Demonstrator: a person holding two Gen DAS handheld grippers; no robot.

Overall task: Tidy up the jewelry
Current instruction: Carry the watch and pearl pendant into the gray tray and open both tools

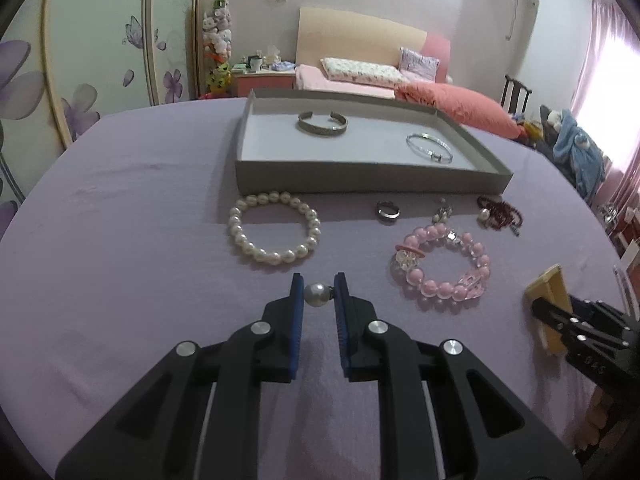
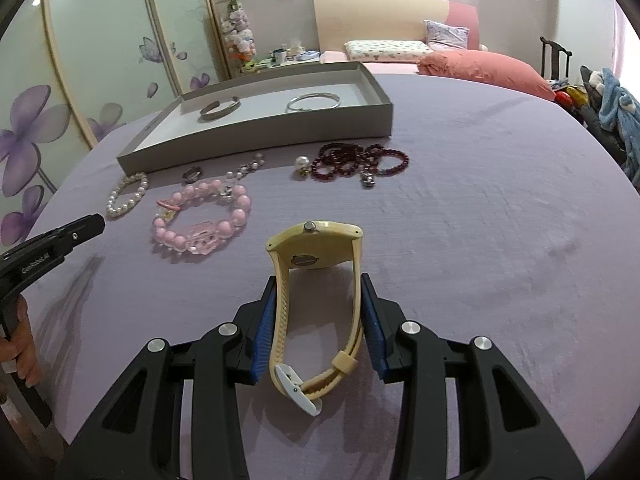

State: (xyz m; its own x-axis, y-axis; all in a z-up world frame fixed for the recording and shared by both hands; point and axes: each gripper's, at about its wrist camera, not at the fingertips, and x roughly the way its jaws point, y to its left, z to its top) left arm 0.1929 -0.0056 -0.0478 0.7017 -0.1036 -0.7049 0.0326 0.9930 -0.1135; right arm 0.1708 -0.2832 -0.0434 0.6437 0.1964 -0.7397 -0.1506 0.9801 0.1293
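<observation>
My left gripper (image 1: 319,286) is shut on a single pearl earring (image 1: 316,295), held just above the purple cloth in front of the white pearl bracelet (image 1: 274,229). My right gripper (image 2: 319,292) is shut on a cream-yellow watch (image 2: 316,248), its pads pressing the strap from both sides, with the watch face at the far end. A grey tray (image 1: 360,178) ahead holds a silver cuff (image 1: 322,124) and a thin silver bangle (image 1: 430,148). In front of it lie a pink bead bracelet (image 1: 442,266), a ring (image 1: 387,212) and dark red beads (image 2: 360,160).
A second pearl earring (image 2: 302,163) and a crystal earring (image 1: 442,212) lie near the tray's front wall. A person's hand (image 2: 20,344) grips the left tool at the right wrist view's left edge. A bed and wardrobe stand beyond the table.
</observation>
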